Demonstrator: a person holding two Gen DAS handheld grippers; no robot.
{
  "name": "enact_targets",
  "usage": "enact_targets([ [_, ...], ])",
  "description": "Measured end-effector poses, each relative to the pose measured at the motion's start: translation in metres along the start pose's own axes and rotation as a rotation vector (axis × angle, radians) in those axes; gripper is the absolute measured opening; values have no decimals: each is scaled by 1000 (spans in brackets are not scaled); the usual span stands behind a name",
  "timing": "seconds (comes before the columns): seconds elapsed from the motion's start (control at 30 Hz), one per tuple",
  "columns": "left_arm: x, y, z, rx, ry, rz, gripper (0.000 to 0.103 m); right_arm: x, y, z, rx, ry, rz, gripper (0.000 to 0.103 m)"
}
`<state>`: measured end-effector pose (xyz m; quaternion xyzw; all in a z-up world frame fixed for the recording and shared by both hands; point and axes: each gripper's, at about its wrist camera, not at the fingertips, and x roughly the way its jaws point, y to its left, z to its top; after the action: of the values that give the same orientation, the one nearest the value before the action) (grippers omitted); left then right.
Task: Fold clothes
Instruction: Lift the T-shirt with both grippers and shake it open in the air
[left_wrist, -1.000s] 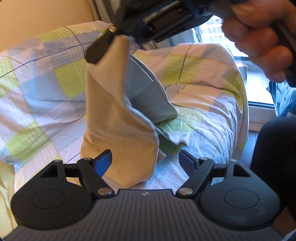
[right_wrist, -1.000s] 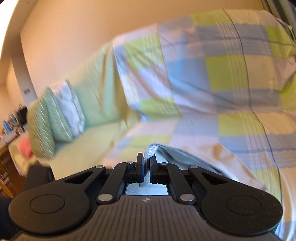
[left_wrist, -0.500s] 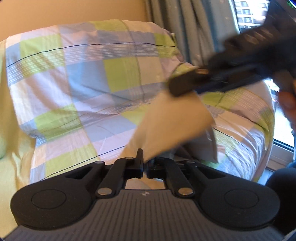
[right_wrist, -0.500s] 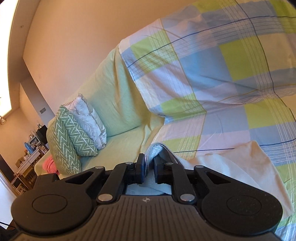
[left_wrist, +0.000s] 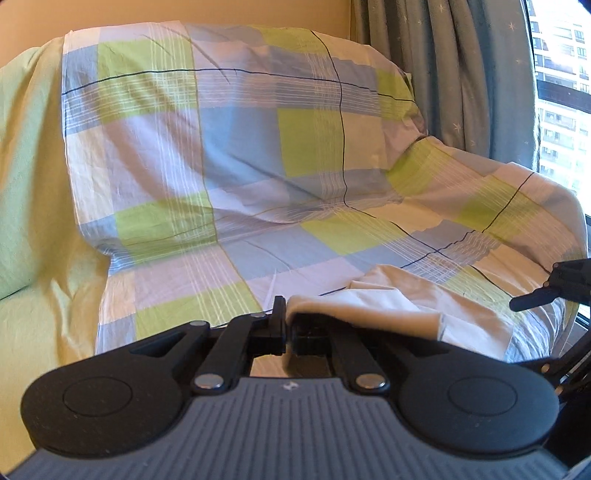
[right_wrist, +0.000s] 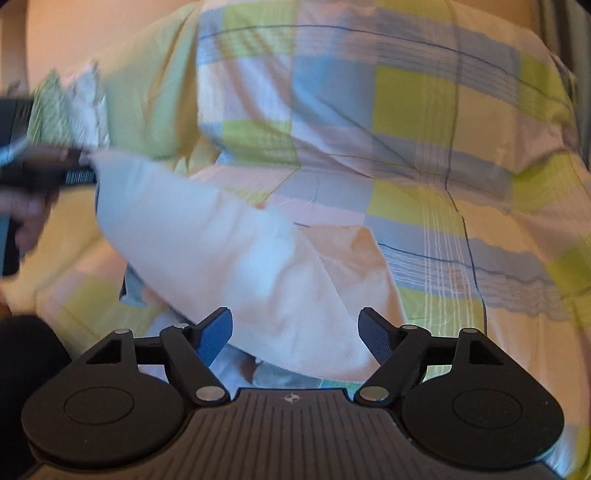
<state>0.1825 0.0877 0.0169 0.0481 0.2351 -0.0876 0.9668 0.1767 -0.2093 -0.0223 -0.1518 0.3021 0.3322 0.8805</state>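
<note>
A cream-white garment (left_wrist: 402, 314) lies partly on the checked sheet of the sofa. My left gripper (left_wrist: 288, 325) is shut on one corner of it, and the cloth trails away to the right. In the right wrist view the same garment (right_wrist: 266, 266) stretches from upper left down to the near edge. My right gripper (right_wrist: 295, 332) stands open just above its lower edge, with nothing between the fingers. The left gripper (right_wrist: 79, 179) shows at the left of that view, pinching the far corner. A tip of the right gripper (left_wrist: 532, 299) enters the left wrist view at the right edge.
A checked sheet (left_wrist: 280, 155) in green, blue and lilac covers the sofa seat and back. Pale green cover (left_wrist: 33, 192) lies to the left. Grey curtains (left_wrist: 454, 74) and a window (left_wrist: 557, 96) stand at the right. Patterned cushions (right_wrist: 70, 110) sit far left, blurred.
My left gripper shut on a corner of the garment and pulled it left. My right gripper let go of the cloth and opened, and the garment came down from hanging onto the seat.
</note>
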Motion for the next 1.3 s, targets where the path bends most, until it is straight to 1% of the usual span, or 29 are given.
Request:
enact_targets([
  [0.03,2,2,1,-4,1,-2,1,9,11,-5,-92,16,-29,77],
  [0.13,7,10,4,-18,0,-4,1,36,28,-17,-262,57,-88,76],
  [0.17,9,12,5,-18,0,-5,1,35,26,-15,-257,52,-85,75],
  [0.2,10,14,6,-17,-1,-5,1,35,24,-12,-251,47,-82,71],
  [0.27,10,17,9,-13,1,-10,1,33,20,-7,-241,38,-77,51],
  [0.3,10,18,10,-11,1,-19,1,32,18,-4,-235,33,-74,24],
  [0.33,9,20,11,-7,0,-25,1,32,15,-2,-230,29,-71,0],
  [0.4,4,22,15,-3,-9,-23,1,30,11,3,-219,19,-66,0],
  [0.5,-14,24,27,-12,-62,-11,1,27,4,12,-201,2,-61,0],
  [0.67,-67,18,60,8,-185,9,1,-33,-12,56,-101,-161,-141,0],
  [0.73,-88,17,71,17,-224,24,1,-60,-11,69,-78,-220,-152,0],
  [0.83,-116,18,86,27,-259,59,1,-94,-1,84,-64,-273,-137,0],
  [0.97,-144,31,107,68,-294,137,1,-123,14,99,-23,-326,-34,0],
  [1.03,-156,39,123,87,-317,172,1,-137,21,106,-3,-352,17,0],
  [1.13,-177,47,152,123,-376,213,1,-158,32,117,26,-392,93,0],
  [1.23,-192,45,176,190,-430,254,1,-176,45,133,22,-451,142,0],
  [1.3,-193,37,191,235,-446,267,1,-183,44,140,57,-479,196,0],
])
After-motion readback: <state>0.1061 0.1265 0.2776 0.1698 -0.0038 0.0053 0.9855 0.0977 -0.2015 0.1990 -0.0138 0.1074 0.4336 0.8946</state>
